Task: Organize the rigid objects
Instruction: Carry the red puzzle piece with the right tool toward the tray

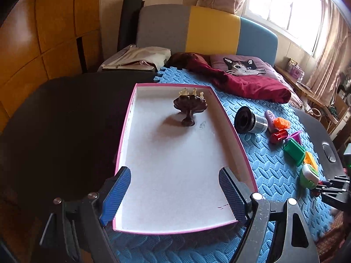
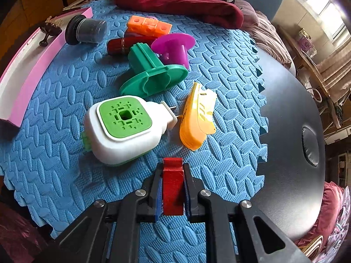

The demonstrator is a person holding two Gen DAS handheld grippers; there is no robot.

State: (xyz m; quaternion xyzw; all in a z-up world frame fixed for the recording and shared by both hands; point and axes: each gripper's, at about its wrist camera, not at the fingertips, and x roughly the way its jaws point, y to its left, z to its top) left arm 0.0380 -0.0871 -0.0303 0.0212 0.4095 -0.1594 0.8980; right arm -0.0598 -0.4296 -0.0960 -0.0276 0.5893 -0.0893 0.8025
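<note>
Red block (image 2: 172,188) — sides hidden by gripper pads; pink box (image 2: 33,65) — cut off left

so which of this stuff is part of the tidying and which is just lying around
Job: pink box, brown pedestal dish, red block in right gripper, green-white plug-in device, green plastic piece, left gripper.
Lying about: maroon cloth, cat pillow.

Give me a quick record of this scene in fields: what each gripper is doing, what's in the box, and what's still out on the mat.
left gripper: open, over the near end of the pink box
right gripper: shut on red block
in box: dark pedestal dish only
on blue mat: white and green plug-in unit, yellow piece, green piece, purple piece, orange brick, dark red cylinder, black lens
</note>
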